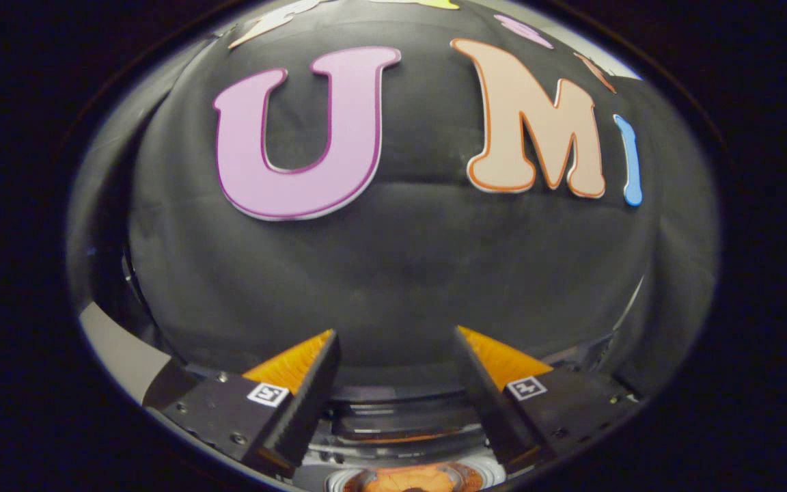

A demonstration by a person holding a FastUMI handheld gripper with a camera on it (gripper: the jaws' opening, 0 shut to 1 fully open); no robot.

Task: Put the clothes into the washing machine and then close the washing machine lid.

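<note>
While spread apart and empty, gripper point(397, 342) above washing machine point(400, 417).

Claw point(395, 342) stands open, its two fingers point(311, 383) spread wide apart with nothing between them. Beyond them hangs the booth's black cloth wall point(393, 273). Below the fingers lies the washing machine point(393, 417), with something orange point(410, 478) visible nearest the camera.

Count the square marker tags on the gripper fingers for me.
2. One marker tag sits on top of the left finger, the other marker tag on top of the right finger. The gripper is open, nothing between its fingers. Others may be hidden.
</note>
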